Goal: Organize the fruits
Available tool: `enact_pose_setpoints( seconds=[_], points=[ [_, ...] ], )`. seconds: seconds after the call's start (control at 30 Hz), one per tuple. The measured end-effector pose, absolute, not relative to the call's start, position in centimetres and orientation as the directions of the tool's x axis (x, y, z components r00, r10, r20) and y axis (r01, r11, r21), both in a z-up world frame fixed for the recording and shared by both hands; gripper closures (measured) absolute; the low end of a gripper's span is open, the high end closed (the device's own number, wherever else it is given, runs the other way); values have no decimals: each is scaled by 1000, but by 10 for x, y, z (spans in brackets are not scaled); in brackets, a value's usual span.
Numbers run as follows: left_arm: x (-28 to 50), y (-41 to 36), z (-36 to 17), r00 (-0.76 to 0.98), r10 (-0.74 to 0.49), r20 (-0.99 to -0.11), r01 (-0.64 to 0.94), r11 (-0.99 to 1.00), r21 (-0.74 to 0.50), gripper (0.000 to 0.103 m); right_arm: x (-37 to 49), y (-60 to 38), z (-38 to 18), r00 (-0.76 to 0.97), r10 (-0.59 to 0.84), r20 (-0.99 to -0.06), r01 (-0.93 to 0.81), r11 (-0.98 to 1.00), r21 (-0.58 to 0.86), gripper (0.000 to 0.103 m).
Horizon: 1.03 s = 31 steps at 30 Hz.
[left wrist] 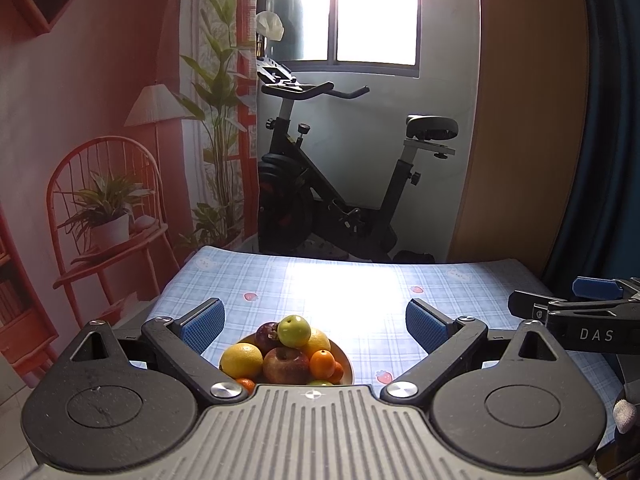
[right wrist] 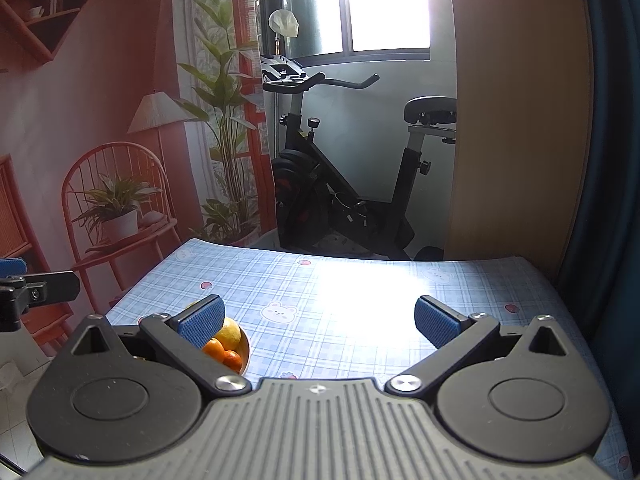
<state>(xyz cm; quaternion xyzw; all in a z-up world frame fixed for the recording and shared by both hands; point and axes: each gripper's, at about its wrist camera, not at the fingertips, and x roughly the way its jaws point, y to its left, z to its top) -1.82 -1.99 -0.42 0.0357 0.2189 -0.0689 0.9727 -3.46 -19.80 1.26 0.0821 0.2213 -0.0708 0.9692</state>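
Observation:
A bowl [left wrist: 347, 364] piled with fruit sits near the front left of the table. On top lies a green apple [left wrist: 294, 330]; below it are a yellow lemon [left wrist: 241, 359], a red apple [left wrist: 286, 365], a dark purple fruit [left wrist: 266, 332] and small oranges [left wrist: 322, 362]. My left gripper [left wrist: 315, 326] is open and empty, held above and just behind the bowl. My right gripper [right wrist: 318, 322] is open and empty over the bare cloth right of the bowl [right wrist: 245, 354]. The right gripper also shows at the right edge of the left wrist view [left wrist: 576, 304].
The table wears a blue checked cloth [right wrist: 360, 288] with bear and strawberry prints. Behind its far edge stands an exercise bike [left wrist: 332, 184]. A red wall backdrop with a printed chair and plants [left wrist: 104, 208] is on the left, a wooden panel [left wrist: 528, 120] on the right.

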Motion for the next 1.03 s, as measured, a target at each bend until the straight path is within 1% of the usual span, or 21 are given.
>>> enact_pose_setpoints(
  seconds=[0.23, 0.63, 1.03],
  points=[
    [-22, -18, -5, 899, -124, -420, 153, 988, 34, 5, -38, -196, 13, 895, -102, -434, 172, 977, 126, 0],
    [-20, -15, -6, 894, -132, -428, 159, 987, 29, 5, -37, -199, 13, 894, -90, -440, 162, 978, 130, 0],
    [-19, -16, -6, 896, -117, -428, 143, 989, 29, 5, -38, -202, 13, 894, -79, -441, 153, 979, 134, 0]
  ],
)
